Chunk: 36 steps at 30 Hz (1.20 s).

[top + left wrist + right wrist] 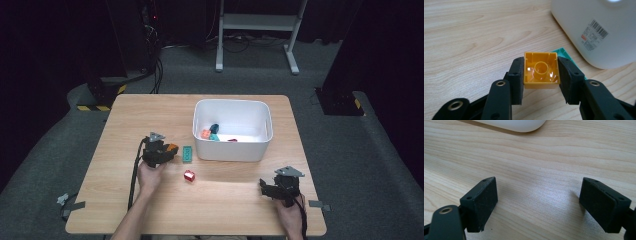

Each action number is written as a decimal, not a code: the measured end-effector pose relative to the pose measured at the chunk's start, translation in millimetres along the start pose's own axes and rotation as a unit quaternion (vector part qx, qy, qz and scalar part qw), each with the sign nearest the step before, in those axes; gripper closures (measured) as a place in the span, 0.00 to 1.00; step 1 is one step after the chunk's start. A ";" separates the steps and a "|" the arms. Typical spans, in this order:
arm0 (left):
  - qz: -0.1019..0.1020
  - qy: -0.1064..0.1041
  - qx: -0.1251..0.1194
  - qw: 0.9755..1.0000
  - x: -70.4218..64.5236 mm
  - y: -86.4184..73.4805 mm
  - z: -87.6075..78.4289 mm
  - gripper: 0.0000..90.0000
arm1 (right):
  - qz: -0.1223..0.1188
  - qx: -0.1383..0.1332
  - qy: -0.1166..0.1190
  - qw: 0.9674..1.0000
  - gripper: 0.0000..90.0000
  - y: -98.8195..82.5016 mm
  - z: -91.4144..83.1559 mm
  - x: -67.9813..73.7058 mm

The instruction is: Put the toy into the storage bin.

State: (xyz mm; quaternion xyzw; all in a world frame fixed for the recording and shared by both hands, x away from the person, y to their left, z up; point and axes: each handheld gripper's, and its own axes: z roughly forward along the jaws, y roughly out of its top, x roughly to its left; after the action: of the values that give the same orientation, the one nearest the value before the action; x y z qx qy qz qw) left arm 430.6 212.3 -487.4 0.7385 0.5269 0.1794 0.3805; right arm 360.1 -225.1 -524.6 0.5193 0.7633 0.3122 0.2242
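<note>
Left gripper (541,82) clamps the orange brick (541,70); right gripper (537,205) gapes empty. Brick could clip the white bin's (233,150) rim.

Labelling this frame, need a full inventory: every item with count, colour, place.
orange brick: 1, orange, clamped hollow side up in the left gripper
teal brick: 1, teal, flat on the table left of the bin
red brick: 1, red, on the table near the left hand
bin: 1, white, table centre-right, several bricks inside
table: 1, light wood
left gripper: 1, black, shut on the orange brick
right gripper: 1, black, open over bare table
</note>
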 end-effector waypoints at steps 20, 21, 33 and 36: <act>0.003 -0.024 -0.018 1.000 1.1 8.3 -26.2 0.65 | 0.000 0.000 0.000 1.000 0.17 0.0 0.0 0.0; 0.004 -0.024 -0.019 1.000 1.3 8.7 -27.3 0.65 | 0.000 0.000 0.000 1.000 0.17 0.0 0.0 0.0; 0.015 -0.044 -0.033 0.998 -4.1 22.4 -44.4 0.65 | 0.000 0.000 0.000 1.000 0.17 0.0 0.0 0.0; 0.024 -0.052 -0.037 0.998 -7.8 30.1 -51.6 0.65 | 0.000 0.000 0.000 1.000 0.17 0.0 0.0 0.0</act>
State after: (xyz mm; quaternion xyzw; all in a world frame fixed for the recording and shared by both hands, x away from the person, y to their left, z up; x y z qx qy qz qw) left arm 412.6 219.8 -430.4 0.7445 0.4816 0.1695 0.4301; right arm 360.1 -225.1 -524.6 0.5192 0.7633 0.3122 0.2242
